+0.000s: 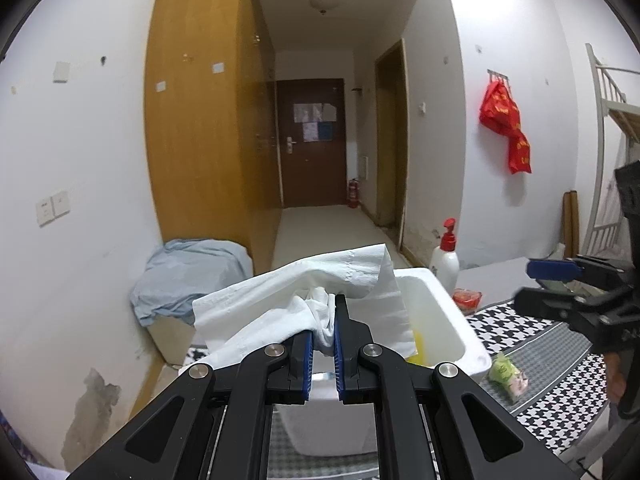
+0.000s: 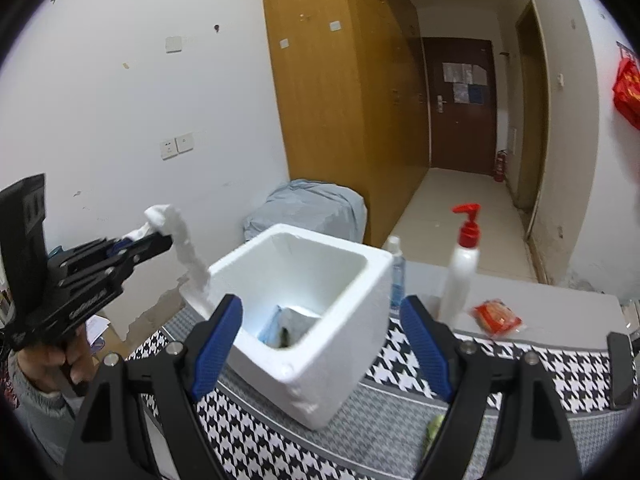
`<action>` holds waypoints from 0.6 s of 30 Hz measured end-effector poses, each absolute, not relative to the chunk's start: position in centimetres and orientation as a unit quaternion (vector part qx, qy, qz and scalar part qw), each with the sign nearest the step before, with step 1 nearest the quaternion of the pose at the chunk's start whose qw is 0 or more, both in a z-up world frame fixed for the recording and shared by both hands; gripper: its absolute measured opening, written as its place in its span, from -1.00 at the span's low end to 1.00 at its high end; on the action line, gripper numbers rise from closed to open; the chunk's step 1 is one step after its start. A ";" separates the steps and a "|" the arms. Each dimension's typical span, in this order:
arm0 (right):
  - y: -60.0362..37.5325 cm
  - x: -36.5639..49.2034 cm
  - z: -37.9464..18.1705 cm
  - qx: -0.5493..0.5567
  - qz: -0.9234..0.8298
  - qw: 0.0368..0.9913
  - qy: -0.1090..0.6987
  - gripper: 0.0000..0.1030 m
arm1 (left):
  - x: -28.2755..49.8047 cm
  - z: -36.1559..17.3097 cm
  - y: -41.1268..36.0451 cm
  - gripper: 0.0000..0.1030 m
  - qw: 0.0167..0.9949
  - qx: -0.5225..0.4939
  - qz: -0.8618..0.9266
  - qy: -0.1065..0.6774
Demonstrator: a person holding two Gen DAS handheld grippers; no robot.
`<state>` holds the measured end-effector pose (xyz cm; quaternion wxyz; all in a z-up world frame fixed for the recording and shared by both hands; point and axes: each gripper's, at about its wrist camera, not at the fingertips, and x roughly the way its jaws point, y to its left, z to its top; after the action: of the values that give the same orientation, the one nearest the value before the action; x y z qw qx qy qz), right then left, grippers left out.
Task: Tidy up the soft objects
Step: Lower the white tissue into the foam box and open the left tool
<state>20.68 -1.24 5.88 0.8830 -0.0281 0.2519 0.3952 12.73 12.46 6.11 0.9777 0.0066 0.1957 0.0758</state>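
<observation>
My left gripper (image 1: 323, 336) is shut on a white paper tissue (image 1: 280, 312) and holds it in the air just left of a white foam box (image 1: 448, 320). In the right wrist view the tissue (image 2: 188, 252) hangs from the left gripper (image 2: 160, 240) down to the foam box's (image 2: 344, 344) left rim. The box holds a bluish packet (image 2: 280, 324) at its bottom. My right gripper (image 2: 320, 340) is open and empty, its fingers on either side of the box's near wall. It also shows in the left wrist view (image 1: 552, 280).
The box stands on a houndstooth cloth (image 2: 248, 440). A white pump bottle with a red top (image 2: 460, 276), a small clear bottle (image 2: 396, 276), a red packet (image 2: 498, 316) and a green packet (image 1: 506, 374) lie beside it. A blue-covered bundle (image 2: 308, 208) sits by the wardrobe.
</observation>
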 end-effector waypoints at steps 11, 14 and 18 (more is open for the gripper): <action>-4.7 19.6 4.5 -0.029 0.369 0.894 0.254 0.64 | 16.1 5.6 11.0 -0.82 0.977 0.013 0.044 0.210; -5.4 19.7 4.2 -0.025 0.363 0.895 0.258 0.64 | 16.9 5.4 10.8 -0.82 0.975 0.010 0.038 0.217; -6.1 19.9 4.0 -0.021 0.358 0.897 0.260 0.64 | 17.7 5.1 10.7 -0.81 0.974 0.009 0.038 0.225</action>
<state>19.85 -6.08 4.00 0.8967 -0.0215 0.2597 0.3579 17.69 10.74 5.11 0.9736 0.0090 0.2251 0.0377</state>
